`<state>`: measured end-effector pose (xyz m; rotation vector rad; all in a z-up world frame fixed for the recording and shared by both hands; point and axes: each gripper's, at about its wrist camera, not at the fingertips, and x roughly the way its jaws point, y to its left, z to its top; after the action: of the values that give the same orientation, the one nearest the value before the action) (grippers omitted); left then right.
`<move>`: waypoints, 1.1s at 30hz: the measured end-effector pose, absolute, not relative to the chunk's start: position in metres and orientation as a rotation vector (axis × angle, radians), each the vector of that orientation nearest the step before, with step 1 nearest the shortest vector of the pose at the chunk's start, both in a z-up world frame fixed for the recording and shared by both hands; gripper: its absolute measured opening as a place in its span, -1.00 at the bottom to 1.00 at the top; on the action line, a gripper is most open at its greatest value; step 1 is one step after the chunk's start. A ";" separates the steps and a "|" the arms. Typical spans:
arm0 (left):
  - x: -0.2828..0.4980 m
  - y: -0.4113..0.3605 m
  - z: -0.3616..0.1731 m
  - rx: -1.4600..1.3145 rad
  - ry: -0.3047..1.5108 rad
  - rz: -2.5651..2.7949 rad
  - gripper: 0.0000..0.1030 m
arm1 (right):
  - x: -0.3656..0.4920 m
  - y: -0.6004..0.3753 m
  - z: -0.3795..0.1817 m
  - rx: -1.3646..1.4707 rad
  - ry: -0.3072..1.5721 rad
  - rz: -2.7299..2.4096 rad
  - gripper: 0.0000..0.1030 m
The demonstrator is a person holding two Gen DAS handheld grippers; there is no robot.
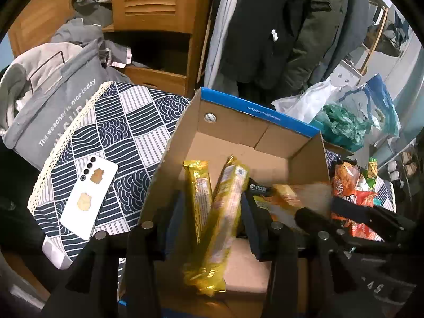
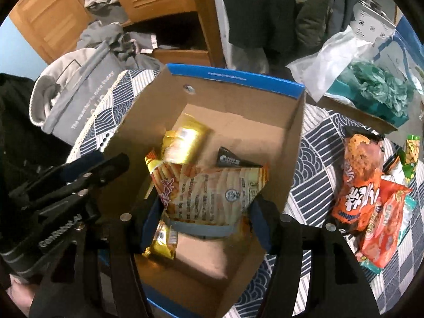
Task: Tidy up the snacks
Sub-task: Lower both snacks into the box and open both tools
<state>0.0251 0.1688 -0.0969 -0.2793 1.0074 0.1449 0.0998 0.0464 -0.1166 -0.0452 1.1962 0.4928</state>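
Your left gripper (image 1: pixel 209 220) has its jaws parted; a long yellow snack pack (image 1: pixel 225 212) stands tilted between them, and whether the pads touch it cannot be told, so treat it as released. Your right gripper (image 2: pixel 204 220) also has its jaws spread, with a clear crinkled bag of orange snack sticks (image 2: pixel 212 188) between the fingers (image 2: pixel 262 225); the pads appear clear of its sides.

Take the cardboard box (image 2: pixel 281 159) as your landmark. It is open-topped, brown inside, with a blue rim bearing small white print too blurred to read in full. Both grippers point down into it.

Inside the box:
- The long yellow pack leans against a second gold-wrapped pack (image 1: pixel 198 193) near the left wall. Both are glossy foil with fine back-panel print.
- The bag of sticks lies toward the near end, back panel up, showing a round seal and dense text you cannot read.
- A small dark wedge-shaped packet (image 2: pixel 233 160) with a round white logo sits just beyond it.

Right of the box, on the patterned tablecloth (image 2: pixel 315 143), lie orange snack bags (image 2: pixel 363 185) with large white characters and a green packet (image 2: pixel 412 156).

Left of the box lies a white phone (image 1: pixel 90 196), face down. Beyond it stands a grey bag (image 1: pixel 61 106) printed "The weather is nice today".
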 end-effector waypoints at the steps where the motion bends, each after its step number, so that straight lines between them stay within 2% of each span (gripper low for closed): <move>1: 0.025 0.169 -0.097 -0.278 1.009 0.146 -0.12 | 0.100 0.045 -0.115 -0.042 1.191 0.489 0.31; 5: 0.023 0.166 -0.094 -0.272 1.004 0.146 -0.01 | 0.100 0.037 -0.108 -0.030 1.169 0.476 0.44; 25: 0.025 0.130 -0.077 -0.256 0.993 0.067 0.05 | 0.094 -0.005 -0.087 -0.001 1.119 0.402 0.45; 28: 0.027 0.121 -0.076 -0.244 0.992 0.054 0.13 | 0.095 -0.018 -0.084 0.013 1.114 0.383 0.45; 33: 0.030 0.106 -0.072 -0.227 0.988 0.030 0.15 | 0.094 -0.036 -0.081 0.026 1.107 0.354 0.45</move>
<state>0.0299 0.1055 -0.0720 -0.2272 0.9882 0.0297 0.0938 -0.0363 -0.0812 0.0262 1.1066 0.3536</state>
